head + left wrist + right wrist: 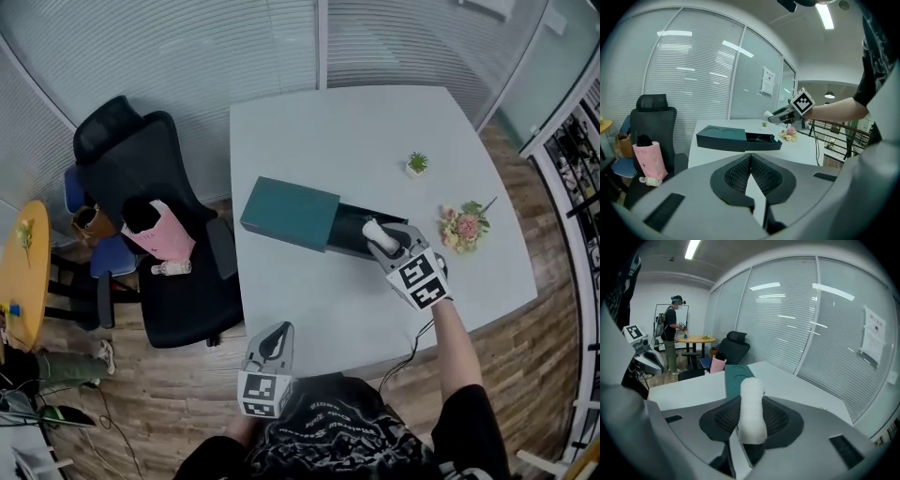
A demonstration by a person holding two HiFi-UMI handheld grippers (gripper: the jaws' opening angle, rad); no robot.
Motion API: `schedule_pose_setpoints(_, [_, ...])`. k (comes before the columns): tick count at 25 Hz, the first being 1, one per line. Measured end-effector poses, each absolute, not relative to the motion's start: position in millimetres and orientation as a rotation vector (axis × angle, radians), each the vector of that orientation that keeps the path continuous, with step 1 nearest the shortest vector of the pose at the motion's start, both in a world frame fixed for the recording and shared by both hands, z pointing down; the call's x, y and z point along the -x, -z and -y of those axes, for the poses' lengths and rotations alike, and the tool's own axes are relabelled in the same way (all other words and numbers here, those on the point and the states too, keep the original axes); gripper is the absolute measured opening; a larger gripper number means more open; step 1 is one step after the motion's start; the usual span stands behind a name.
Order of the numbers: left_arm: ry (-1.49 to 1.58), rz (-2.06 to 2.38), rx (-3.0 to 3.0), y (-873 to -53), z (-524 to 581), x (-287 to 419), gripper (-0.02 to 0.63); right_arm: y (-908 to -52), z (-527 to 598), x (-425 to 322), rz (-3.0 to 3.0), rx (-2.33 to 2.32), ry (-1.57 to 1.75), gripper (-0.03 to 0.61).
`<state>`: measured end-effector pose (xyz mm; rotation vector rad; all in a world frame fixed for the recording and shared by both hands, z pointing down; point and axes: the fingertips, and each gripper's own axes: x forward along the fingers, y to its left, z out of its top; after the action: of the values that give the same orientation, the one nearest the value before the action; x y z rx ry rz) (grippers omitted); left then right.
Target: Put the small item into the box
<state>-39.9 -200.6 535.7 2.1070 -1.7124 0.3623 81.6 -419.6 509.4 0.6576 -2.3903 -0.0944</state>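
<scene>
- Your right gripper's (375,232) jaws pinch a small white cylindrical roll (752,404) between their pads.
- In the head view, the roll sits over the pulled-out dark tray (347,228) of the dark teal rectangular box (289,213) on the pale grey surface (356,141).
- Your left gripper's (275,342) jaws are pressed together and empty, by the surface's near edge.

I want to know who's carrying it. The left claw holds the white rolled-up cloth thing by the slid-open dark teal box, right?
Not quite. It is the right claw that holds the white rolled-up cloth thing by the slid-open dark teal box. The right gripper view shows the roll clamped in it. The left claw is shut with nothing in it.
</scene>
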Motion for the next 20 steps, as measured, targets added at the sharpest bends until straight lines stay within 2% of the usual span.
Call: schedule_pose_setpoints(20, [-0.415, 1.899, -1.809, -554, 190, 99, 0.017, -636, 476, -18, 2.142, -0.257, -0.023, 0.144])
